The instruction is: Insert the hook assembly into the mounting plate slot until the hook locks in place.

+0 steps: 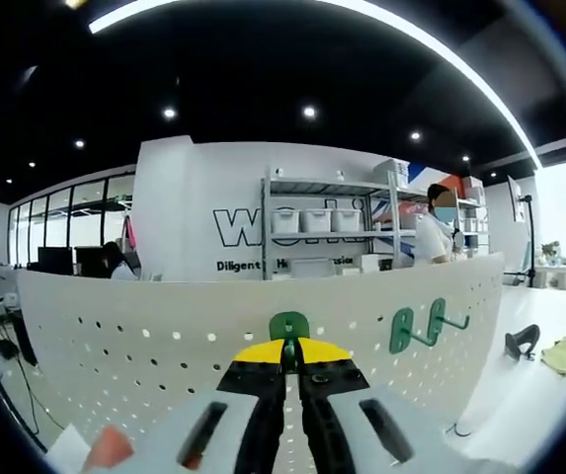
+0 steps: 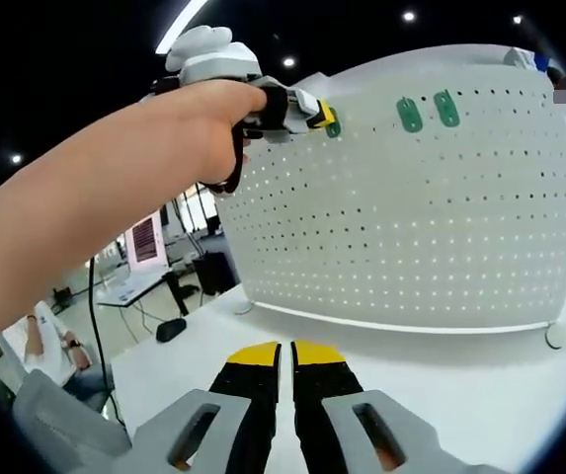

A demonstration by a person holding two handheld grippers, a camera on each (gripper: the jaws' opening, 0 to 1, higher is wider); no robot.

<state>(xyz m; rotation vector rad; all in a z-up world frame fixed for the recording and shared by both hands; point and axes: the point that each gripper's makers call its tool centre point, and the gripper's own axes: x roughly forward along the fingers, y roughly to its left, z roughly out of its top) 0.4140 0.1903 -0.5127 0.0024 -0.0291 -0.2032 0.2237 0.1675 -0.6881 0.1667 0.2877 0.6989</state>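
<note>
The left gripper [image 1: 290, 357] is clamped on a green hook [image 1: 288, 327] pressed against the white pegboard [image 1: 144, 341] near its top edge. Two more green hooks [image 1: 416, 327] hang on the board toward its right end. On the white table [image 1: 544, 395], past that end, lie a black object [image 1: 522, 342] and a yellow cloth [image 1: 563, 355]. The right gripper [image 2: 284, 361], jaws together and empty, hovers over the table's near edge.

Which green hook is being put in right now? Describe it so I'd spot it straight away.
Find the white pegboard standing on the white table. Near its top edge, a green hook sits pinched at the yellow tips of the left hand-held gripper. Unlike the two green hooks mounted further right, it is gripped.
</note>
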